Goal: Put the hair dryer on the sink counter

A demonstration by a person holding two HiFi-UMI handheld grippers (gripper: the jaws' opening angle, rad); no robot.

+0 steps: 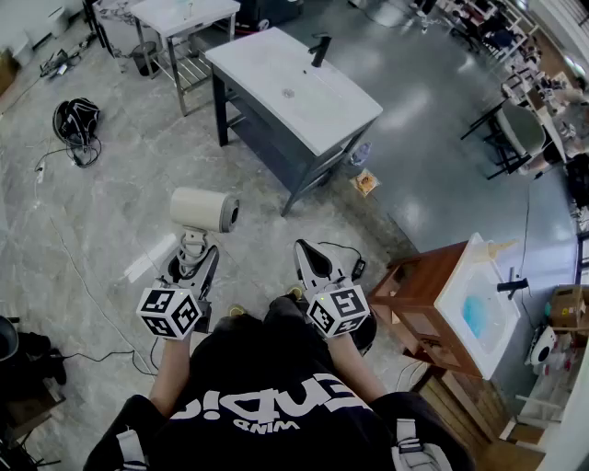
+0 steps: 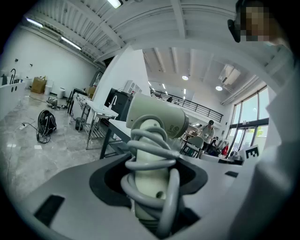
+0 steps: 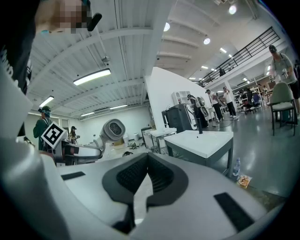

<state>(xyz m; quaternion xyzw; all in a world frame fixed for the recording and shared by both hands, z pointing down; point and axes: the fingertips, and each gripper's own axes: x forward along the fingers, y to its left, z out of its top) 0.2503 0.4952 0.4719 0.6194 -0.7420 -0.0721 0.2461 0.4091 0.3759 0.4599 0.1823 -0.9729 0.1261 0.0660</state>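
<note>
A cream hair dryer (image 1: 204, 210) with its grey cord wound round the handle stands upright in my left gripper (image 1: 191, 248), whose jaws are shut on the handle. The left gripper view has the dryer (image 2: 157, 121) filling the middle, with the left gripper (image 2: 150, 161) clamped on the coiled cord. The sink counter (image 1: 294, 87), a white top on a dark grey frame with a black faucet (image 1: 319, 51), stands a few steps ahead over open floor. My right gripper (image 1: 310, 255) is shut and holds nothing. In the right gripper view the counter (image 3: 201, 140) shows at right and the dryer (image 3: 112, 130) at left.
A wooden vanity (image 1: 433, 299) with a white basin stands close on the right. A white table (image 1: 184, 14) and a bin (image 1: 144, 57) are behind the counter. Black gear with cables (image 1: 74, 121) lies on the floor at left. A bottle and a packet (image 1: 365, 181) lie by the counter's leg.
</note>
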